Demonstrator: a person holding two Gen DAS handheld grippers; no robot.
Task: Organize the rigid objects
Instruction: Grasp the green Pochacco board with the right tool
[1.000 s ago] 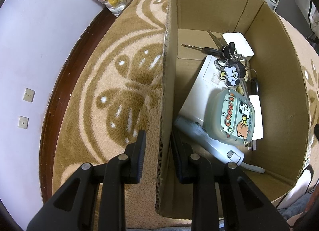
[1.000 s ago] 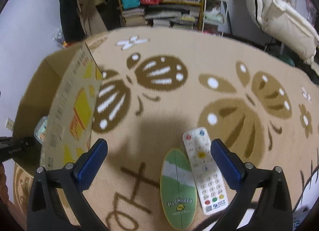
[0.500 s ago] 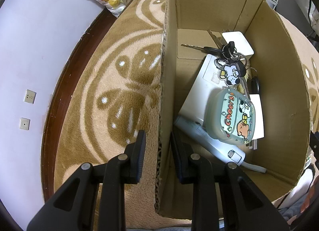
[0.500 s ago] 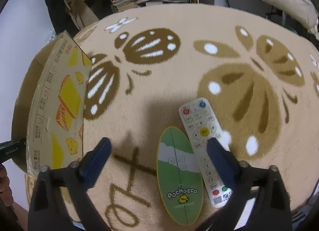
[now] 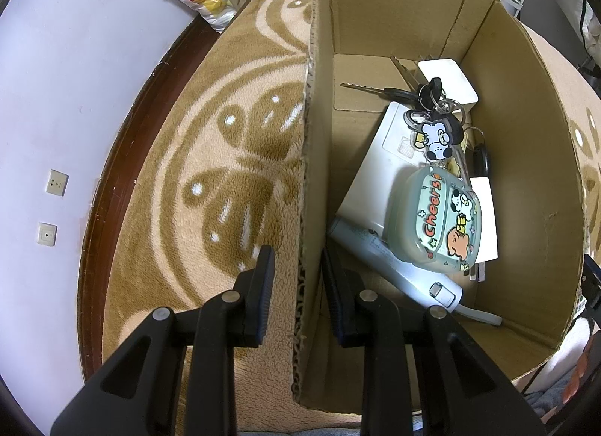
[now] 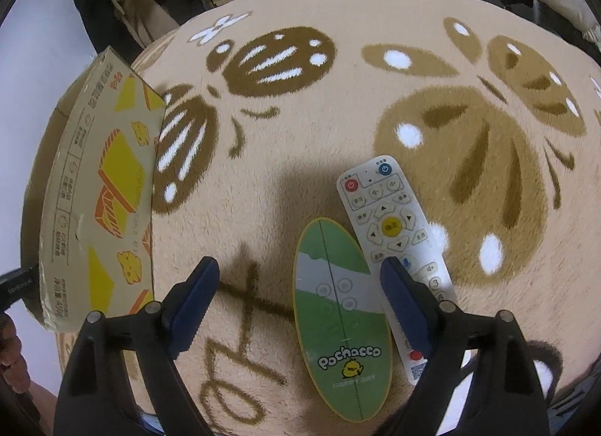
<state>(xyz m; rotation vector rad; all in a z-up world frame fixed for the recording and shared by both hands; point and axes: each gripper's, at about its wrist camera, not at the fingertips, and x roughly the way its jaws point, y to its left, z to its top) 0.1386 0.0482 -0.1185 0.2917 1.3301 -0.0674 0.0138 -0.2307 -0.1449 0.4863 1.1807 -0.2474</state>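
Directly between the right hand-held gripper (image 6: 296, 282) fingers lies the green oval case (image 6: 340, 319).

Carpet (image 6: 338, 127): fleecy matt pile. Box (image 5: 526, 180): plain matt corrugated cardboard, printed outside. Remote (image 6: 390, 218): smooth white plastic. Oval green case (image 6: 340, 319): smooth, slight sheen. Keys (image 5: 360, 87): metal.

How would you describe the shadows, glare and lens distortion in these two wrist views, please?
Left wrist view: fisheye bends the cardboard box walls; glare whitens the pale wand. Right wrist view: a soft shadow darkens the rug beside the white remote; the rug bulges; corners are black.
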